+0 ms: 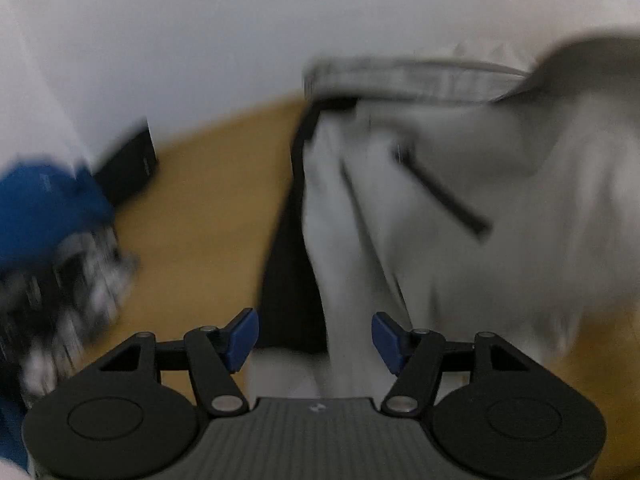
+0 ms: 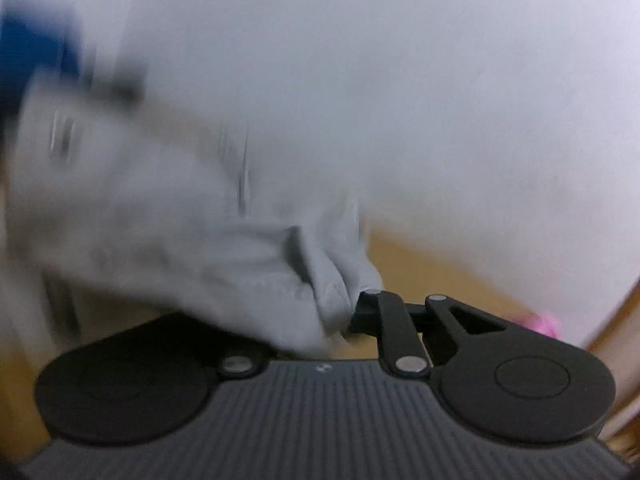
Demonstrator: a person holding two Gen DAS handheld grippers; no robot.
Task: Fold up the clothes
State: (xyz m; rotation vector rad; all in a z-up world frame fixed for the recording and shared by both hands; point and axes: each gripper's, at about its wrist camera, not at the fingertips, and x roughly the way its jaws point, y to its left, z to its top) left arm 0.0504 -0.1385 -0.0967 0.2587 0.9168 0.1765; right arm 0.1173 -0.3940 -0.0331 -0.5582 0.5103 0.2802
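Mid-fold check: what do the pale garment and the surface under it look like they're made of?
Garment: soft woven or knit cloth, light grey and matte; it creases and bunches where the right gripper pinches it. The blur hides the weave. Its dark strip could be a drawstring or trim.
Table: yellow-brown, smooth, probably wood or laminate; no grain visible.

Pretty plain room: a white wall fills most of both views, lit soft and even. Below it there's a yellowish wood surface. A dark boxy thing sits right against the wall, too blurred to identify. Something pink pokes in at the right edge.
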